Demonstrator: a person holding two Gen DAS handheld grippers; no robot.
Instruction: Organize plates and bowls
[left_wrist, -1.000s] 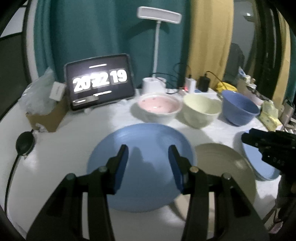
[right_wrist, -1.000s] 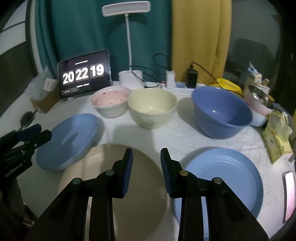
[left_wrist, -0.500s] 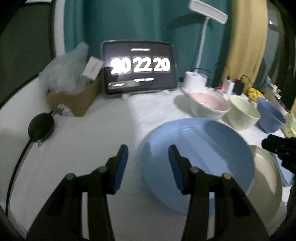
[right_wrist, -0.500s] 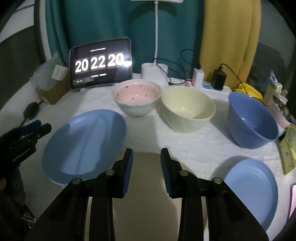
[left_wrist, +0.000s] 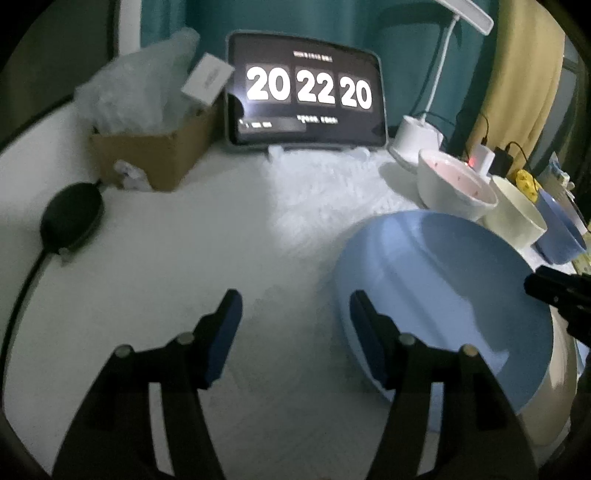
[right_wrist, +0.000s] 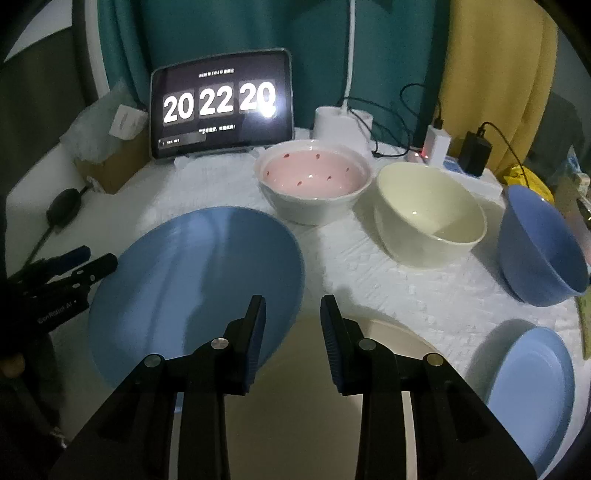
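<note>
A large blue plate (left_wrist: 443, 295) (right_wrist: 195, 277) lies on the white cloth, its near right edge resting over a beige plate (right_wrist: 314, 406) (left_wrist: 554, 406). My left gripper (left_wrist: 295, 306) hovers at the blue plate's left rim. Its jaws are opening, with only bare cloth between them. My right gripper (right_wrist: 293, 310) is open and holds nothing, above the spot where the two plates overlap. Behind them stand a pink bowl (right_wrist: 314, 181), a cream bowl (right_wrist: 428, 214) and a blue bowl (right_wrist: 543, 247). A smaller blue plate (right_wrist: 532, 387) lies at the right.
At the back stand a tablet clock (left_wrist: 306, 99), a white lamp base (right_wrist: 341, 118), chargers with cables (right_wrist: 476, 151) and a cardboard box with plastic (left_wrist: 147, 147). A black round device with a cord (left_wrist: 72, 218) lies at the left. Curtains hang behind.
My left gripper has moved from over the large blue plate's middle to its left rim, and its jaws have widened. My right gripper has shifted left towards that plate.
</note>
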